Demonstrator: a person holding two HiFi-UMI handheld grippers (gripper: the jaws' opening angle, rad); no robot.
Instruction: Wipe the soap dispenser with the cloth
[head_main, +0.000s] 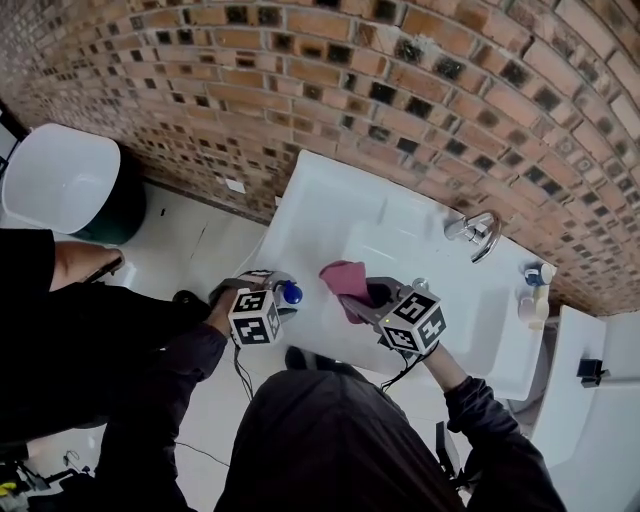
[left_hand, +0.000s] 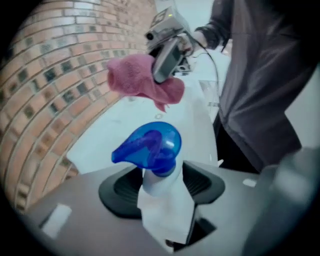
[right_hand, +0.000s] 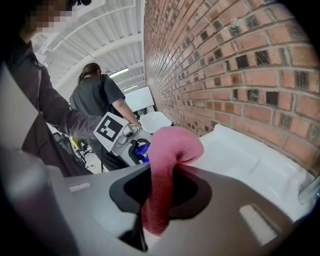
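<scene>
Layout: blue-topped white plastic soap dispenser (left_hand: 157, 172) sat clamped in left gripper (head_main: 270, 292) at front rim of white ceramic sink (head_main: 330, 200), long axis along jaws; right gripper (head_main: 373, 297) pinched pink cloth (head_main: 345, 280) just rightward along that rim.

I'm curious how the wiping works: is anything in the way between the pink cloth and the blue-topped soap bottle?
Nothing visible. The right claw grips the cloth, the left claw grips the soap dispenser, and only open air lies between the two.
</scene>
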